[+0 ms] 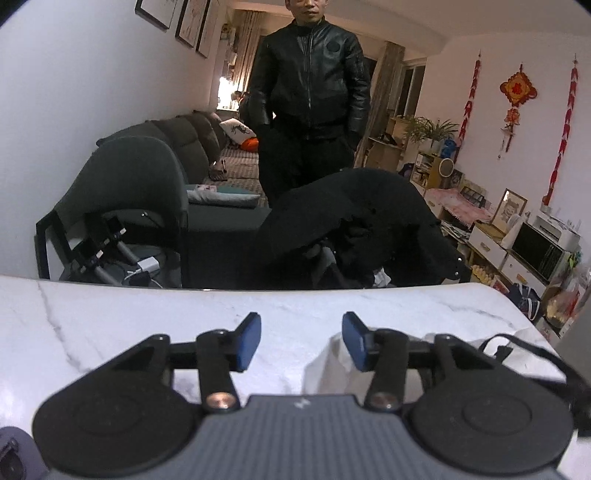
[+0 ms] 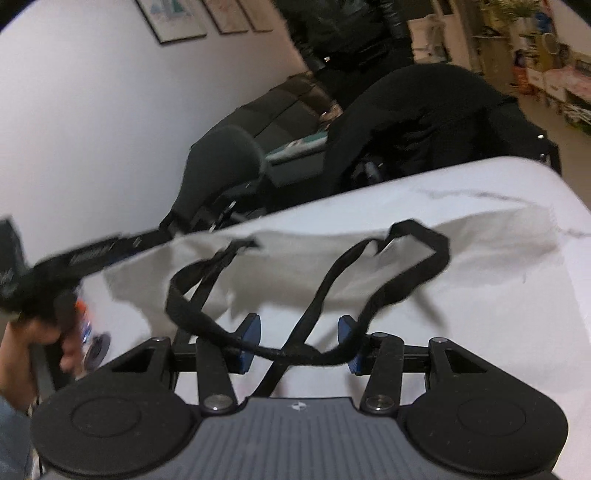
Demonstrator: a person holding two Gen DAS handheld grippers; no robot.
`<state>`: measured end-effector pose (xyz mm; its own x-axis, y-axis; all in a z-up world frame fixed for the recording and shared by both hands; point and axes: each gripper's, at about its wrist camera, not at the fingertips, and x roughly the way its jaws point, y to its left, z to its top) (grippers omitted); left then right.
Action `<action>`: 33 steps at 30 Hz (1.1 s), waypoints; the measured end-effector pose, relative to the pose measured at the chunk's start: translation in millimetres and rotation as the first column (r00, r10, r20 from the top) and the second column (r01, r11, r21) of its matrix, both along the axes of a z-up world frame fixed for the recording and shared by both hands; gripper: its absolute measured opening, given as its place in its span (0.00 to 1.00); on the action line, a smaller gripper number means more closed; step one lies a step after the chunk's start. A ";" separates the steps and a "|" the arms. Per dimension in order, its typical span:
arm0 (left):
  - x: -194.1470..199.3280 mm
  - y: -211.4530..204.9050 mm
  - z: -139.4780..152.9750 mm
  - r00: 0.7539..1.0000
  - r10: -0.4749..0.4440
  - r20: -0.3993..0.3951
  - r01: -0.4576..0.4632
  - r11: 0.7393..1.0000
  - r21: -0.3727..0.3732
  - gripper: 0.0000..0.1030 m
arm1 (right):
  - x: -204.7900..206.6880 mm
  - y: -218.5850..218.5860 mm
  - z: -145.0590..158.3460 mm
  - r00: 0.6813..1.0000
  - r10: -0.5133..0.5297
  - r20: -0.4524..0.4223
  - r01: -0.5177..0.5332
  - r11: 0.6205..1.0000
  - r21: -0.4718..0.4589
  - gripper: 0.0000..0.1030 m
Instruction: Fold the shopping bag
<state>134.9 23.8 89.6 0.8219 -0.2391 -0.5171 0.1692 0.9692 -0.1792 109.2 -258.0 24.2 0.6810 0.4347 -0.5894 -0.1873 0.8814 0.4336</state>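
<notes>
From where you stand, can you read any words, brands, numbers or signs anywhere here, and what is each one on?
No text can be read with certainty.
Small pale emblem on the left gripper body: a mark, not letters.
Similar emblem on the right gripper body: too small to read.
Red knot ornament on the wall: its centre character is too small to read.
Pale print on a black strap at the table's left edge: blurred.
White shopping bag: no print visible.

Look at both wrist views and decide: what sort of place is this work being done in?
Most likely a lived-in home, a living and dining room. A grey sofa runs along the wall, framed pictures hang above it, and red festive decorations hang opposite. The white shopping bag lies on a marble-look table.
</notes>
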 end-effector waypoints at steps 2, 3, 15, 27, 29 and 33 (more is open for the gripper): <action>-1.4 5.2 1.1 1.000 0.004 0.012 -0.004 1.000 -0.016 0.63 | 4.3 -8.8 0.2 0.999 -0.032 0.014 0.032 0.999 0.021 0.45; -2.0 7.6 1.6 1.000 0.008 0.019 -0.008 1.000 -0.024 0.66 | 6.5 -13.8 0.7 0.999 -0.048 0.014 0.048 0.998 0.029 0.45; -36.8 25.5 6.5 0.988 -0.102 0.114 0.105 0.994 -0.020 0.83 | 7.4 -51.5 -0.3 0.992 -0.124 -0.013 0.125 0.992 0.022 0.45; -39.9 8.1 -19.7 0.980 -0.169 0.104 0.150 0.975 0.165 0.83 | -3.4 -98.8 -7.0 0.974 -0.224 -0.032 0.221 0.971 -0.086 0.56; -34.4 6.7 -26.2 0.983 -0.160 0.087 0.142 0.973 0.181 0.80 | -1.8 -104.9 -13.3 0.970 -0.241 -0.042 0.235 0.966 -0.111 0.56; -23.8 7.8 -38.8 0.990 -0.127 0.054 0.114 0.973 0.200 0.74 | -2.9 -109.9 -24.2 0.965 -0.256 -0.052 0.242 0.951 -0.190 0.56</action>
